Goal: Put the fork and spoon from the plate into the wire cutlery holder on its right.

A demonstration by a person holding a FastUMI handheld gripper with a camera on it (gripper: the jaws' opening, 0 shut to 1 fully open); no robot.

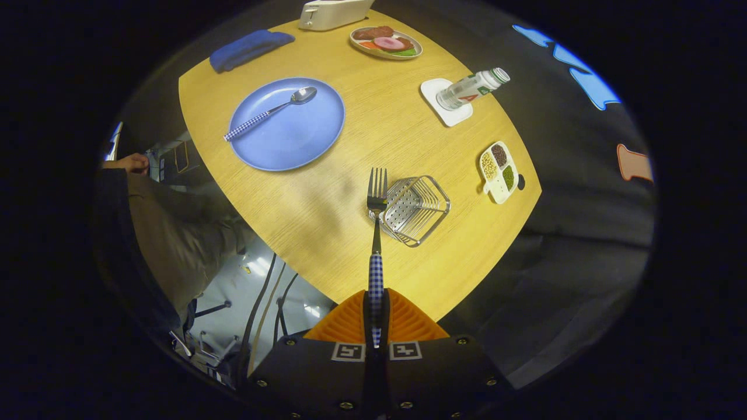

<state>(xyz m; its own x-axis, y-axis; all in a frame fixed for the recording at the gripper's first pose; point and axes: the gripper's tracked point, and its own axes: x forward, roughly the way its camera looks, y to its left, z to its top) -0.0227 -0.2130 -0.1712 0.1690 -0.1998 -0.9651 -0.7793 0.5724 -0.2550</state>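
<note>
Gripper (376,312): fingers closed tight on the checked handle of the fork (376,233), one finger pressing each side. Fork points straight ahead from the fingers, tines forward, held above the desk (327,216).

Fork head overlaps the near-left rim of the wire holder (415,209) as seen from here; whether it touches the wire cannot be told. Holder stands on the desk just ahead of the fingers, slightly to their right, with a perforated metal base and wire sides. It looks to have nothing in it.

Plate (287,123): blue, round, well ahead of the fingers and to their left. Spoon (270,112) lies on it, bowl pointing away and right, checked handle reaching past the near-left rim.

Other things on the desk, all beyond the fingers:
- divided dish (499,171) with grains in three compartments, right of the holder;
- bottle (473,88) on a white coaster (446,102), farther ahead on the right;
- dish of food (386,43) at the far edge;
- white toaster (332,13) next to it;
- blue cloth (250,49), folded, beyond the plate.

A person's hand (133,163) and sleeve show off the desk, far left of the fingers.
</note>
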